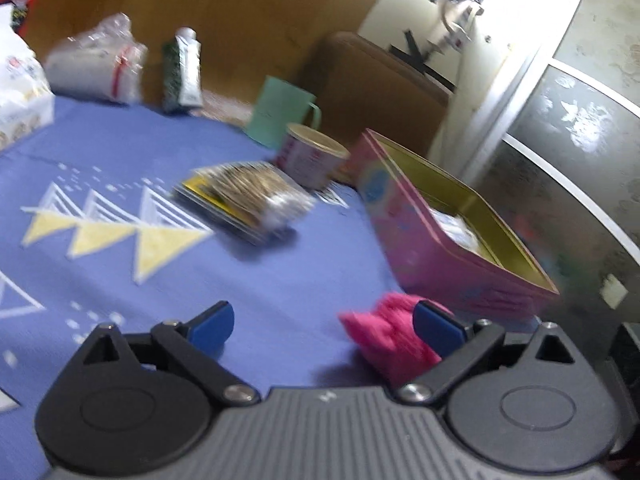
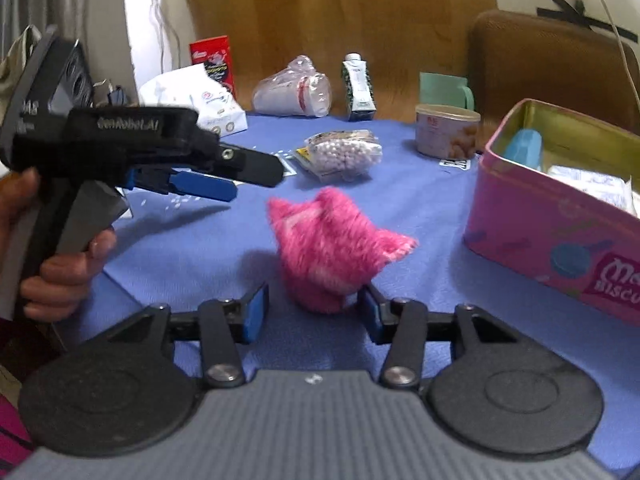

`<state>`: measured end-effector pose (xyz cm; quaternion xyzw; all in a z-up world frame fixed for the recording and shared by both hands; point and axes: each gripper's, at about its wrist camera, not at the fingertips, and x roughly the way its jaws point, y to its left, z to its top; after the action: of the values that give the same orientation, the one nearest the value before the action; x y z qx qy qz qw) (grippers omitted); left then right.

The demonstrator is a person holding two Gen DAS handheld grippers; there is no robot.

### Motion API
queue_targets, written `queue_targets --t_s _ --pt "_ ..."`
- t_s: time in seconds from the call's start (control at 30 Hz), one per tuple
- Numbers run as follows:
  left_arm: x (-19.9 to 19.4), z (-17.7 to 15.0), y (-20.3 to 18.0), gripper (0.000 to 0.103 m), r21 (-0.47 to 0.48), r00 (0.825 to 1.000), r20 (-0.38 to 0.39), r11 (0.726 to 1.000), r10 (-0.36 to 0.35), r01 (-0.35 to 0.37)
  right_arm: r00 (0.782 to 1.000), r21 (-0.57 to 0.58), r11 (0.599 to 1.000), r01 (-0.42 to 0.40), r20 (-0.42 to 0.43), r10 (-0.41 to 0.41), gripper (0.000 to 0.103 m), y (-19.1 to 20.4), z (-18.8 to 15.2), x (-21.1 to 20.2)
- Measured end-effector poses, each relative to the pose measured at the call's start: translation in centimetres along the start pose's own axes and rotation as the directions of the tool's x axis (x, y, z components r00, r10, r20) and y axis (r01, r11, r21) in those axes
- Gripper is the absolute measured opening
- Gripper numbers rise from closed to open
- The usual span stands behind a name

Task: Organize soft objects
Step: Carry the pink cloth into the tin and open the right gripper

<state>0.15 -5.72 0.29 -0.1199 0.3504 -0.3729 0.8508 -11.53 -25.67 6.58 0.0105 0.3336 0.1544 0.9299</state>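
A fuzzy pink soft toy [image 2: 332, 248] lies on the blue tablecloth [image 2: 420, 208]. Its near end sits between the fingers of my right gripper [image 2: 314, 310], which stands open; the left pad is clear of the fur. My left gripper [image 1: 324, 320] is open wide, and the same pink toy [image 1: 380, 332] lies just beside its right finger [image 1: 436, 324]. The right wrist view also shows the left gripper [image 2: 240, 180] held by a hand [image 2: 68, 276], hovering left of the toy. An open pink biscuit tin [image 2: 540, 240] [image 1: 440, 256] stands to the right, with a blue item [image 2: 524, 148] and white packets inside.
A clear bag of small beads [image 2: 340, 156] lies mid-table. Behind it stand a round can [image 2: 446, 132], a green mug [image 2: 444, 88], a carton [image 2: 358, 88], a bagged stack of cups [image 2: 294, 92], a white pack [image 2: 208, 104] and a red box [image 2: 212, 60]. A brown chair [image 2: 552, 64] is behind the tin.
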Motion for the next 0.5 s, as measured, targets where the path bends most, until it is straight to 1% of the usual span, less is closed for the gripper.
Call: queue_targets --t_s 0.07,0.1,0.2,0.23,0.27,0.33,0.37,0.4,0.43,0.5 --pt "0.3 0.0 -0.5 0.100 0.004 0.999 -0.022 1.000 -0.024 0.024 1.000 -0.033 0.999 0.026 0.010 -0.026 0.058 0.2 -0.2 0.3" --pt "0.2 -0.3 -1.1 0.100 0.008 0.999 -0.032 0.999 -0.033 0.033 0.999 -0.036 0.999 0.036 0.016 -0.035 0.060 0.0 -0.2 0.6" --pt "0.8 -0.1 -2.5 0.099 0.031 0.997 -0.052 0.998 -0.058 0.060 0.998 -0.011 0.999 0.053 0.023 -0.052 0.063 -0.8 -0.3 0.4" --pt "1.2 0.0 -3.0 0.098 0.041 0.996 -0.058 0.997 -0.064 0.067 0.998 -0.002 0.998 0.056 0.025 -0.056 0.063 -1.0 -0.4 0.2" --pt "1.6 0.0 -3.4 0.093 0.050 0.995 -0.070 0.996 -0.071 0.075 0.998 0.008 0.998 0.059 0.028 -0.059 0.063 -1.2 -0.4 0.1" --pt "2.9 0.0 -4.0 0.076 0.051 0.989 -0.110 0.994 -0.094 0.100 0.997 0.035 0.997 0.062 0.037 -0.063 0.062 -1.8 -0.4 0.0" --pt "3.6 -0.1 -4.1 0.062 0.041 0.983 -0.142 0.992 -0.114 0.121 0.997 0.049 0.997 0.056 0.041 -0.058 0.062 -2.0 -0.4 0.0" --pt "4.1 -0.4 -4.3 0.061 0.038 0.982 -0.155 0.993 -0.104 0.111 0.998 0.065 0.997 0.044 0.046 -0.047 0.048 -2.2 -0.4 -0.1" --pt "4.1 -0.4 -4.5 0.061 0.040 0.983 -0.150 0.993 -0.107 0.114 0.998 0.075 0.996 0.046 0.049 -0.050 0.044 -2.3 -0.4 -0.2" --pt "3.6 0.0 -5.4 0.061 0.065 0.983 -0.130 0.988 -0.128 0.137 0.995 0.063 0.996 0.061 0.074 -0.066 0.043 -2.2 -0.5 -0.9"
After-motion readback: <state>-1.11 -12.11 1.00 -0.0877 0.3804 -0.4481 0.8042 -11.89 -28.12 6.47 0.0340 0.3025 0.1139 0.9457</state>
